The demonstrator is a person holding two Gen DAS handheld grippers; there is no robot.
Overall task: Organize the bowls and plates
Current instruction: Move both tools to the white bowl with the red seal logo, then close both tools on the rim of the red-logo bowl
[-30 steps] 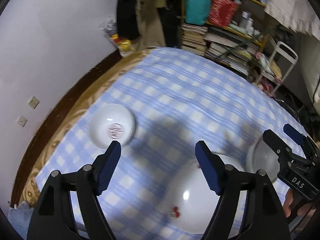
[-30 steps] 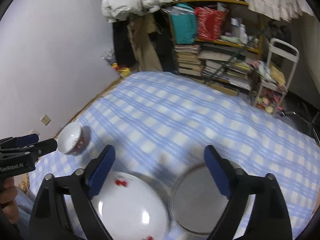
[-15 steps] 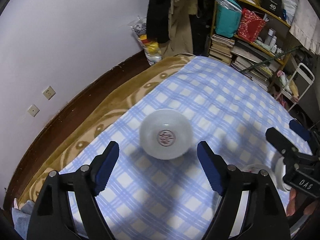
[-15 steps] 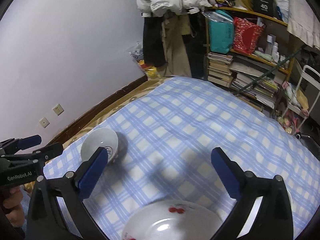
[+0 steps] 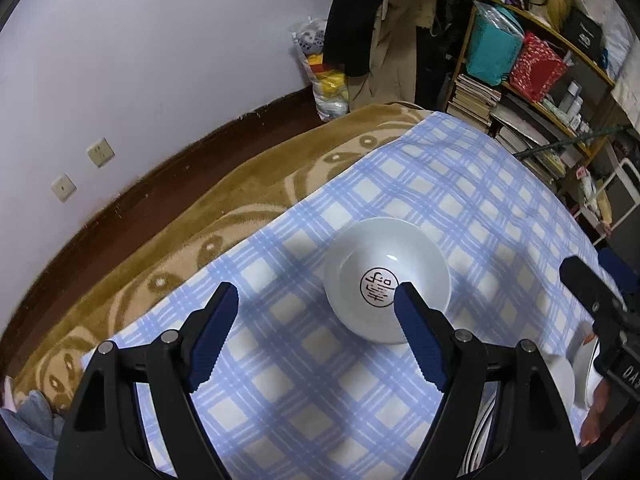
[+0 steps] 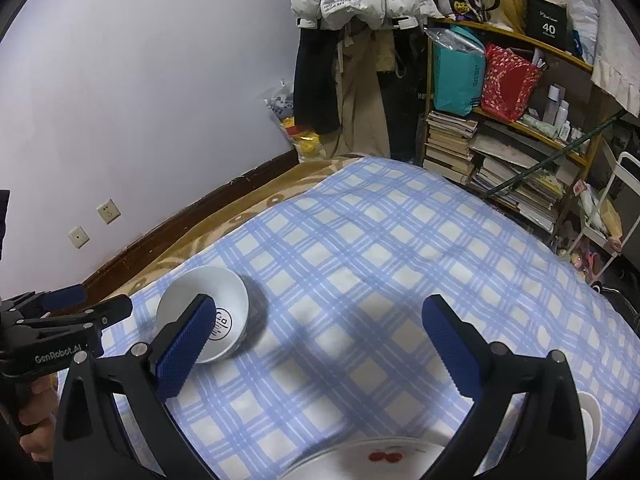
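Both tools are matte black plastic frames with triangular cut-outs and round silver pivot screws. The left gripper carries two ribbed dark-blue rubber pads; the right gripper has the same blue ridged pads. White lettering "GenRobot.AI" marks the left tool's side, and "DAS" marks the right tool's.
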